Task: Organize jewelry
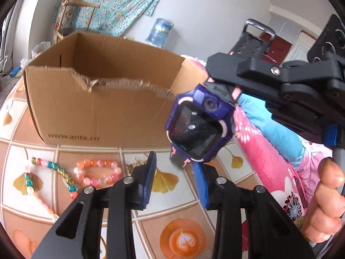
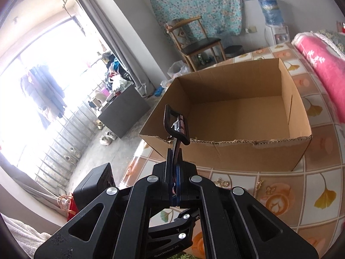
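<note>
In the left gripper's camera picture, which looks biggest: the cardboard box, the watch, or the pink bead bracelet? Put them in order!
1. cardboard box
2. watch, though it hangs nearer the camera, which makes it look bigger
3. pink bead bracelet

My right tool clamps the watch strap; my left tool stands parted below it, before the cardboard box.

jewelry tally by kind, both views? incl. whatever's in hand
Smartwatch, held by its strap in the right gripper: 1
Beaded bracelets, pink-orange and multicolour: 2
Small gold pieces: 2
Total: 5
</note>
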{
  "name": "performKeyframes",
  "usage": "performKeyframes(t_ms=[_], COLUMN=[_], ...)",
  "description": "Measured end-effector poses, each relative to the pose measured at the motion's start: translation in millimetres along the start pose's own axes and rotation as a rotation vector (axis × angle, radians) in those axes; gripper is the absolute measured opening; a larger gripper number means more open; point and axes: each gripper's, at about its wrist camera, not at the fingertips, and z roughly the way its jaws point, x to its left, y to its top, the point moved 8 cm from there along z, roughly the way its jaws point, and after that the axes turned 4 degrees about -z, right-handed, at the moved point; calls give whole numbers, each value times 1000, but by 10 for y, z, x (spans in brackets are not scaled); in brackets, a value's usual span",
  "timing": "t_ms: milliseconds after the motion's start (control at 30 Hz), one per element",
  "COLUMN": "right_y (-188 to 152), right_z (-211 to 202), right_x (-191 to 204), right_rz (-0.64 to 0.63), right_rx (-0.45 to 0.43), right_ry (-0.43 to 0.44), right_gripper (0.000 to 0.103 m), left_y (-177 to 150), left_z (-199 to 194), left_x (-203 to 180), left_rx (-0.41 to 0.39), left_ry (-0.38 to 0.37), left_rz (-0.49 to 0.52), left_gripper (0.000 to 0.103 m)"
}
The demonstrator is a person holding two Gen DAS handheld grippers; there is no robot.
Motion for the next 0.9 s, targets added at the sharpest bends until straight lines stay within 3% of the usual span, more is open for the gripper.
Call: performKeyframes(t_ms=[67,200,333,900], right_y=[13,36,65,244], right_z=[2,-18,-58,-151], right_x=[44,133,189,374], right_rz=[0,1,21,65], right_rx=[-2,-16,-35,-77], right_ry=[10,35,68,158], right_gripper=[1,1,1,1], left_y=[24,48,93,19], left_z=[-35,-102,-184,-67], left_x=[-28,-27,-4,-16], left_rx=[-15,-41,-70,-46], left_ry=[3,23,54,142], left_rz=[6,17,34,91], left_gripper=[33,22,22,22])
